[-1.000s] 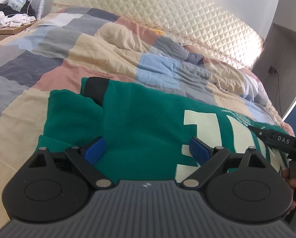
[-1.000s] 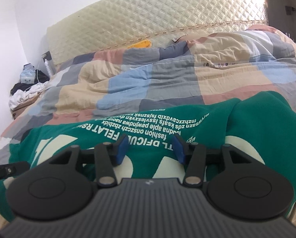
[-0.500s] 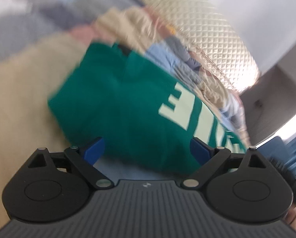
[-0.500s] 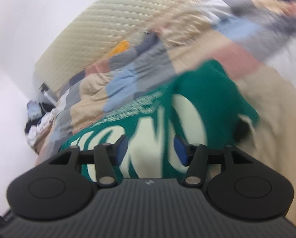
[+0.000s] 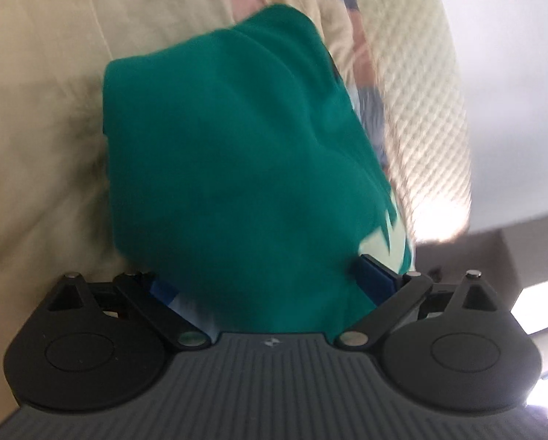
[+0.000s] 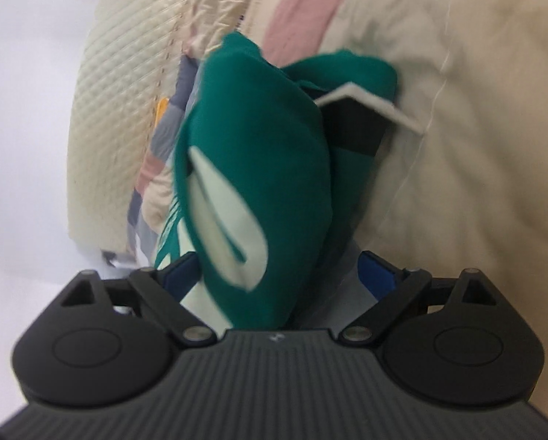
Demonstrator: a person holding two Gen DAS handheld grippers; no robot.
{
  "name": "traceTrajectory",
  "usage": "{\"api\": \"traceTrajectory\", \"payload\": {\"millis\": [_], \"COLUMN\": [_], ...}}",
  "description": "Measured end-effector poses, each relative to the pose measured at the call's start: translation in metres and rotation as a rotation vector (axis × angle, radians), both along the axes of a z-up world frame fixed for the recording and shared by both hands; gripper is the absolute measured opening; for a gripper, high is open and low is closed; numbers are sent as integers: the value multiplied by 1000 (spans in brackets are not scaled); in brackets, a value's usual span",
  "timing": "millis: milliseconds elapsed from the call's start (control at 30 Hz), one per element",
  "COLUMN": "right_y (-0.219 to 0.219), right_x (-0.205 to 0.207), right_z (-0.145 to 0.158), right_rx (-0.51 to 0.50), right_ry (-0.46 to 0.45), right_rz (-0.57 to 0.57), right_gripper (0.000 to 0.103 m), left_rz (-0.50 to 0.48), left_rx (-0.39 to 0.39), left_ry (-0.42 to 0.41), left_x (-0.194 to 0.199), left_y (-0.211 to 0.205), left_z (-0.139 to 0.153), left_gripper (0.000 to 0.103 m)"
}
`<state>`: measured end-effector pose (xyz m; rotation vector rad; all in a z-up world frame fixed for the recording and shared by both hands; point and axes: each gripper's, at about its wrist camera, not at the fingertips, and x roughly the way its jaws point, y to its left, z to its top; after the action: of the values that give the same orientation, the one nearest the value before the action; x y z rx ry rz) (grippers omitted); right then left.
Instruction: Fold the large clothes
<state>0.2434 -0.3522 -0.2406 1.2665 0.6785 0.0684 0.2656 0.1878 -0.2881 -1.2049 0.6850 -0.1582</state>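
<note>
On top of the patchwork quilt point(image 5: 35, 91) lay the green sweatshirt point(image 5: 230, 154), bunched up. We saw it reach in between the wide-open blue pads of our left gripper point(image 5: 270, 278). Our right gripper point(image 6: 277, 275) had just been opening, the sweatshirt between its pads too.

The large green garment point(image 5: 237, 168) is a thick, teal-green top with pale cream lettering, lying folded into a bulky bundle on the patchwork bed quilt point(image 5: 39, 73), its near edge reaching in between the fingers of each claw. In the left wrist view it shows mostly plain green cloth, with only a sliver of cream print at its lower right edge. In the right wrist view the green garment point(image 6: 259, 154) bulges in a rounded fold with a big cream letter across it, and a black band edged with a white strip point(image 6: 369, 106) shows beside that fold.
</note>
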Motion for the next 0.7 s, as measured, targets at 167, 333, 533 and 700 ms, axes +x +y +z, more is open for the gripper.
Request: {"api": "traceTrajectory", "payload": {"millis": [167,333,533,700], "right_y": [4,6,27,32], "right_x": [24,42,74,83], "right_z": [-8,-13,-15,-16], "right_rx": [-43,-17,-151,-147], "right_ry": [-75,-155,-90,-149], "right_rz": [-39,-88,-91,-61], "right_gripper": [96,101,103,91], "left_rz": [66,102,113,119], "left_rx": [-105,-139,-76,-11], "left_ry": [-47,-52,-48,-69], "left_x": [12,22,32,38], "left_y": [11,14,6,1], "left_z": [-14,-20,-17,-14], "left_gripper": [99,99,99,90]}}
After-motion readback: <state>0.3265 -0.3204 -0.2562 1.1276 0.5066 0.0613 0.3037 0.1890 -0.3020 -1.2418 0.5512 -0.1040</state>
